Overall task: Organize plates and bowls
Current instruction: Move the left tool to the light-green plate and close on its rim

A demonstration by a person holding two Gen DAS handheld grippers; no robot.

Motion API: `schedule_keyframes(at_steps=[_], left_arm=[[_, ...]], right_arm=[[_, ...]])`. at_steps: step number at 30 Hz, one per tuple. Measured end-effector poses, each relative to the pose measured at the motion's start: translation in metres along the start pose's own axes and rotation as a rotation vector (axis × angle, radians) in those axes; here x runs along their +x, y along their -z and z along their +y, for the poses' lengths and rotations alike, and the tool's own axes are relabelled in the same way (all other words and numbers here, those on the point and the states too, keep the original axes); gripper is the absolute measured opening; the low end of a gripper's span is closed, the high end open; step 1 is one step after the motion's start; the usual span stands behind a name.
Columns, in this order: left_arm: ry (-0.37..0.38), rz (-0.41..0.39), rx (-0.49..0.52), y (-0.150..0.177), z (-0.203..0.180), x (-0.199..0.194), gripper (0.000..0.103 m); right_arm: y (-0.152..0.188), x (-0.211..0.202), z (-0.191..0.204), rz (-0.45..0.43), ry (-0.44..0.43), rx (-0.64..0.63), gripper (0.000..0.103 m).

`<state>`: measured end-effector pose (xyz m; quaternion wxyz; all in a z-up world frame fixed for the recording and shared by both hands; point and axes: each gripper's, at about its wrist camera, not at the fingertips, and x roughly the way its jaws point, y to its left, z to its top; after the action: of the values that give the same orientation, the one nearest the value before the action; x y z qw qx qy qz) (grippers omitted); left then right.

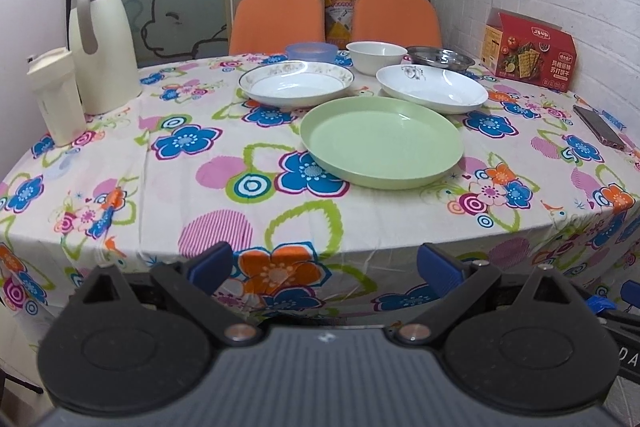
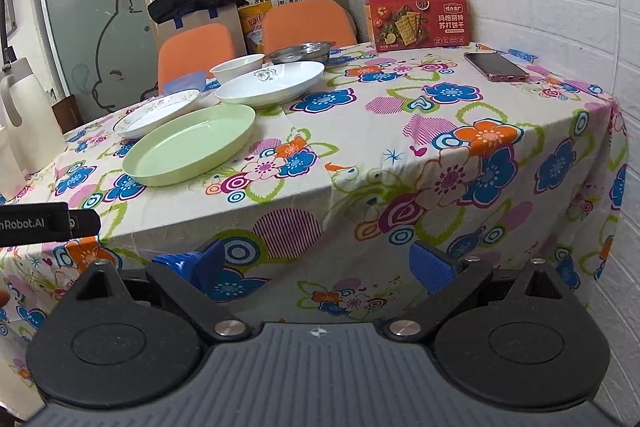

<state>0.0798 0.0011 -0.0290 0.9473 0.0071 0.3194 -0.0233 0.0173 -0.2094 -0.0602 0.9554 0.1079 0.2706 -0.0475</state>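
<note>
- Left tool [image 1: 324,265]: jaws spread apart, gripping nothing, held off the near edge of the tabletop [image 1: 120,131].
- Flask [image 1: 102,43] and cup [image 1: 56,95] stand at the left edge; best kept clear of any sweep.
- Rimmed plate [image 1: 298,85] lies toward the far edge, with a blue bowl [image 1: 310,51] just behind it.
- Green plate [image 1: 382,141] sits mid-tabletop, nearest the tools. As the widest, it looks like the sensible base for a stack; pinch its near rim and lift level.
- White bowl [image 1: 376,55] and steel bowl [image 1: 440,58] sit at the far edge; the white plate [image 1: 432,87] lies in front of them, its edge meeting the green plate's rim.
- Box [image 1: 528,51] and phone [image 1: 598,127] occupy the right edge.
- Right tool [image 2: 320,263]: likewise spread apart and unladen, off the near edge.
</note>
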Motion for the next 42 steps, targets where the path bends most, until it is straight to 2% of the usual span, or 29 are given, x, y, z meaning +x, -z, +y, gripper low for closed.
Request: schedule_keyframes(at_steps=[4, 9, 15, 19, 24, 31, 37, 40, 42], left_arm=[[0.007, 0.015, -0.001, -0.011, 0.003, 0.009, 0.098], [0.027, 0.029, -0.041, -0.038, 0.020, 0.024, 0.098], [0.045, 0.071, -0.075, -0.078, 0.041, 0.065, 0.098], [0.077, 0.140, -0.126, -0.097, 0.053, 0.102, 0.098], [0.123, 0.210, -0.192, -0.108, 0.062, 0.142, 0.098], [0.142, 0.196, -0.123, -0.118, 0.049, 0.167, 0.098], [0.187, 0.206, -0.091, -0.114, 0.046, 0.180, 0.095], [0.185, 0.191, -0.048, -0.112, 0.043, 0.181, 0.094], [0.177, 0.190, -0.021, -0.112, 0.040, 0.181, 0.094]], right_arm=[[-0.018, 0.005, -0.002, -0.023, -0.026, 0.010, 0.087], [-0.050, 0.027, 0.011, -0.040, -0.066, -0.040, 0.087], [-0.088, 0.084, 0.043, -0.017, -0.160, -0.157, 0.087], [-0.100, 0.125, 0.059, 0.038, -0.190, -0.220, 0.086], [-0.102, 0.159, 0.074, 0.113, -0.208, -0.290, 0.086], [-0.095, 0.180, 0.091, 0.179, -0.237, -0.355, 0.086], [-0.090, 0.178, 0.089, 0.144, -0.267, -0.354, 0.089], [-0.083, 0.176, 0.085, 0.087, -0.278, -0.355, 0.089], [-0.084, 0.177, 0.086, 0.090, -0.272, -0.357, 0.089]])
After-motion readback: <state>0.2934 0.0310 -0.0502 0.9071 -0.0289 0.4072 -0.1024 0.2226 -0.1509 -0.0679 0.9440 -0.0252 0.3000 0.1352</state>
